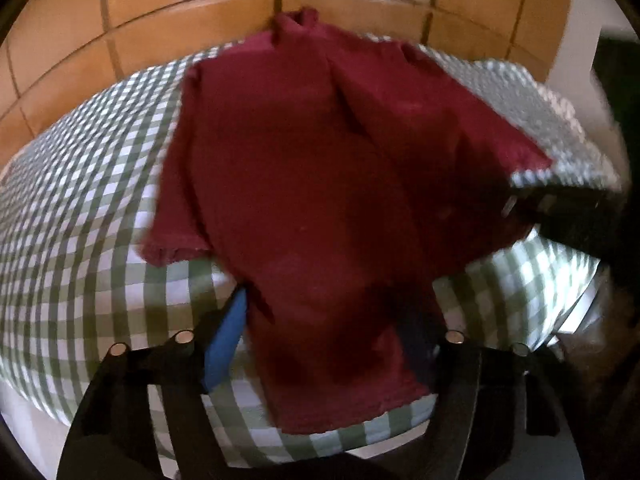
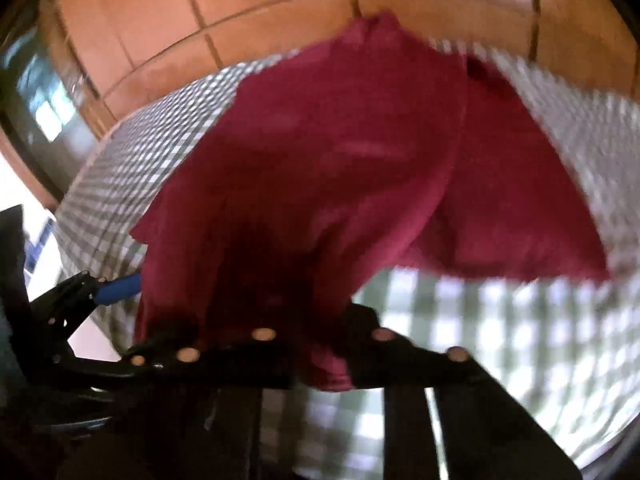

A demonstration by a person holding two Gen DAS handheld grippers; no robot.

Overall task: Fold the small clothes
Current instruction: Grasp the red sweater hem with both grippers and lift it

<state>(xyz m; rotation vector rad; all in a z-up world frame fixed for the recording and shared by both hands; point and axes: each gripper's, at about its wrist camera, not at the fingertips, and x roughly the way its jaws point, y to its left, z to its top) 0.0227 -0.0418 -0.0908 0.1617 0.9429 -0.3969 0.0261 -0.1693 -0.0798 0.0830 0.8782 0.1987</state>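
A dark red T-shirt [image 1: 320, 168] lies stretched over a table with a green-and-white checked cloth [image 1: 80, 208]. My left gripper [image 1: 320, 320] is shut on the shirt's near edge; the cloth drapes over it and only one blue pad [image 1: 226, 340] shows. In the right wrist view the shirt [image 2: 360, 168] hangs lifted from my right gripper [image 2: 316, 344], which is shut on its near edge, fingertips hidden by fabric. The left gripper's blue finger [image 2: 118, 290] shows at the left there. The far end of the shirt reaches the table's far edge.
The checked cloth [image 2: 500, 340] covers the whole table. Beyond it is an orange tiled floor [image 1: 200, 8]. A dark object [image 1: 560, 208] sits at the table's right side. The right wrist view is blurred.
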